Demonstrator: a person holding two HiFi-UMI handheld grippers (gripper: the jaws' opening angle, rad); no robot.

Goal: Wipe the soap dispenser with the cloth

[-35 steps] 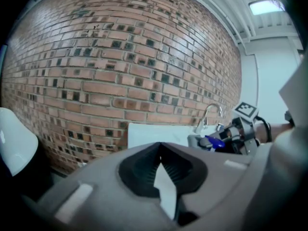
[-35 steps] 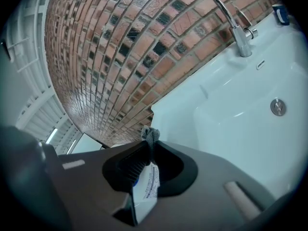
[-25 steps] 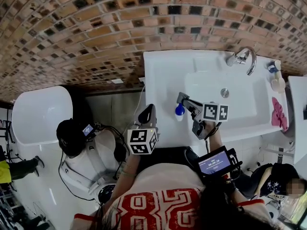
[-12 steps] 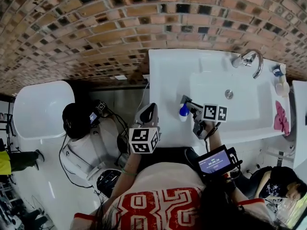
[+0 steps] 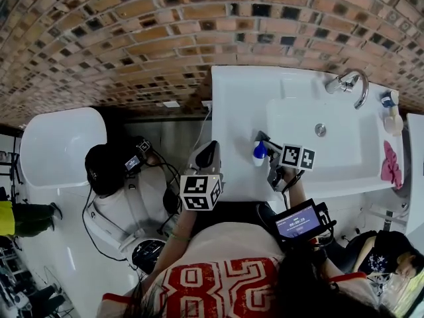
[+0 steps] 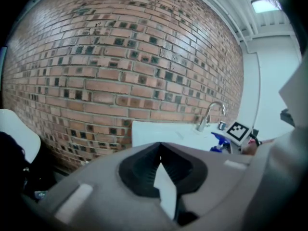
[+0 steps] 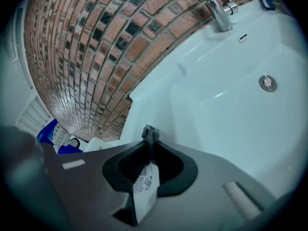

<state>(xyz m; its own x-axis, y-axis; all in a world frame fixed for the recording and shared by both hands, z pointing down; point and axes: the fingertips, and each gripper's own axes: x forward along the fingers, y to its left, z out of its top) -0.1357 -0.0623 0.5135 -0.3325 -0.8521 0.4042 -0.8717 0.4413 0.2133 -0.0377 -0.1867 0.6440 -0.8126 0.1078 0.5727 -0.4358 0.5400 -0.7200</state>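
Observation:
The soap dispenser [image 5: 260, 152], a small white bottle with a blue pump head, stands on the sink's left ledge [image 5: 233, 118]. It shows as a blue shape at the left edge of the right gripper view [image 7: 47, 133] and far off in the left gripper view [image 6: 219, 142]. My right gripper [image 5: 259, 138] hovers right at the dispenser's top, shut on a grey cloth [image 7: 150, 134] with a printed tag hanging from it. My left gripper [image 5: 210, 146] hangs shut in front of the sink, left of the dispenser, and points at the brick wall [image 6: 120, 57].
A chrome tap [image 5: 350, 82] and a drain [image 5: 320, 129] mark the white basin. A second pale bottle [image 5: 393, 116] and a pink cloth [image 5: 389, 165] sit at the sink's right end. Left of the sink are a white bowl [image 5: 59, 152] and black gear with cables [image 5: 109, 171] on the floor.
The head view has drifted, so the sink sits a little further right in the picture. Both grippers keep their places relative to the dispenser.

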